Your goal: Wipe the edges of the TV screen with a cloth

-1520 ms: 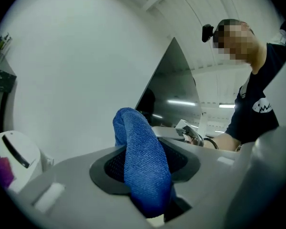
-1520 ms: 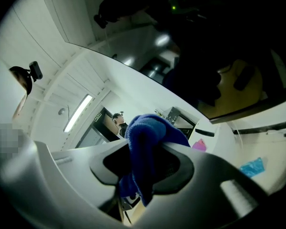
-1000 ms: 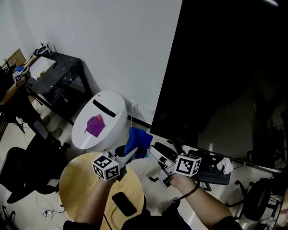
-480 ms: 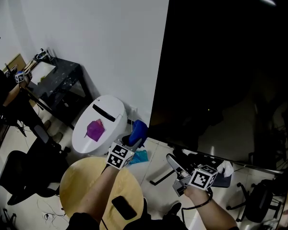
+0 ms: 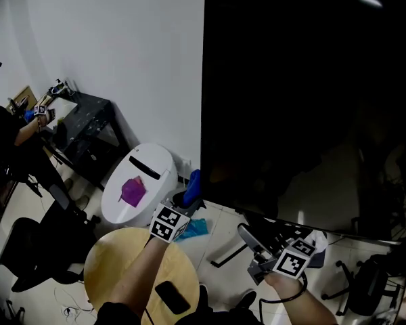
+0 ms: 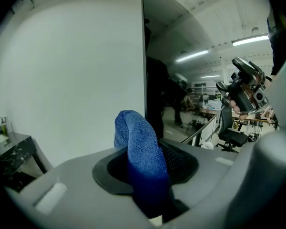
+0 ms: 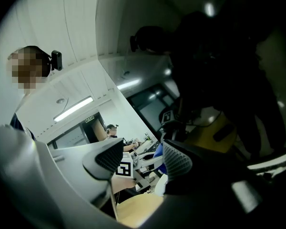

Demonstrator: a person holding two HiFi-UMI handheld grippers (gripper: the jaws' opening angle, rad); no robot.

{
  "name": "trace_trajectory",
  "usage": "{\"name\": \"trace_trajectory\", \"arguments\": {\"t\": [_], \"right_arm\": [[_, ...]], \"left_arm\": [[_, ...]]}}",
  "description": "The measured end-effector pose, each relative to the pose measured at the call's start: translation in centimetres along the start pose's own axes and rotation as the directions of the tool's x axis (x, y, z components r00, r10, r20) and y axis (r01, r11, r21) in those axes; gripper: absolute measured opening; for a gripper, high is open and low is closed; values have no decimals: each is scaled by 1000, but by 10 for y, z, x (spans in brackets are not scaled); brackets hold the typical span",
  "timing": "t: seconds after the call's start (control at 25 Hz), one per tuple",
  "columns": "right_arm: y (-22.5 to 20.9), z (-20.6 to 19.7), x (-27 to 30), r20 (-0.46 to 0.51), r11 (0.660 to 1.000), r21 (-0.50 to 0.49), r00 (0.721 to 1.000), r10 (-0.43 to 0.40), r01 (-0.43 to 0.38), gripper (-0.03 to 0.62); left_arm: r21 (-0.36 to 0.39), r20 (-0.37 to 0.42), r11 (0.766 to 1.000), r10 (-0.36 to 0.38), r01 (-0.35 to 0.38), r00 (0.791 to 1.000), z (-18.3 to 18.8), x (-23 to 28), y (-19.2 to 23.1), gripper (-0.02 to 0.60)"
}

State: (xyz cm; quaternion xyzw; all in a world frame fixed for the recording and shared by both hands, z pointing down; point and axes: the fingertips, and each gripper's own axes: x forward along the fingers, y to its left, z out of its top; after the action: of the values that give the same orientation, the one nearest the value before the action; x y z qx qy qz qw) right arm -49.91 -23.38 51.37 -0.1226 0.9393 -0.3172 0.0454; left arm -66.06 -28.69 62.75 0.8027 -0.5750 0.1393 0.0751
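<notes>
Left tool pinches the blue cloth tight, its bunched end pushed out front so fabric meets the TV screen first, just by its seven o'clock corner. Right tool hangs spread and empty at five o'clock, clear of the wipe.

The head camera is looking steeply down from above, the TV screen filling 12 to 4 o'clock. The camera on the left gripper is facing the screen's left edge at 12 o'clock, close up, past the cloth. The camera on the right gripper is staring closely into the screen. All three are sharing that screen.
</notes>
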Motion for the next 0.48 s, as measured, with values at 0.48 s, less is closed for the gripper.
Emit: {"name": "trace_trajectory", "arguments": {"t": [0.48], "right_arm": [[20,36,-11,-51,985,-173,998,-32,23,267]], "left_arm": [[79,104,996,33,-41,994,86,-39,2,123]]}}
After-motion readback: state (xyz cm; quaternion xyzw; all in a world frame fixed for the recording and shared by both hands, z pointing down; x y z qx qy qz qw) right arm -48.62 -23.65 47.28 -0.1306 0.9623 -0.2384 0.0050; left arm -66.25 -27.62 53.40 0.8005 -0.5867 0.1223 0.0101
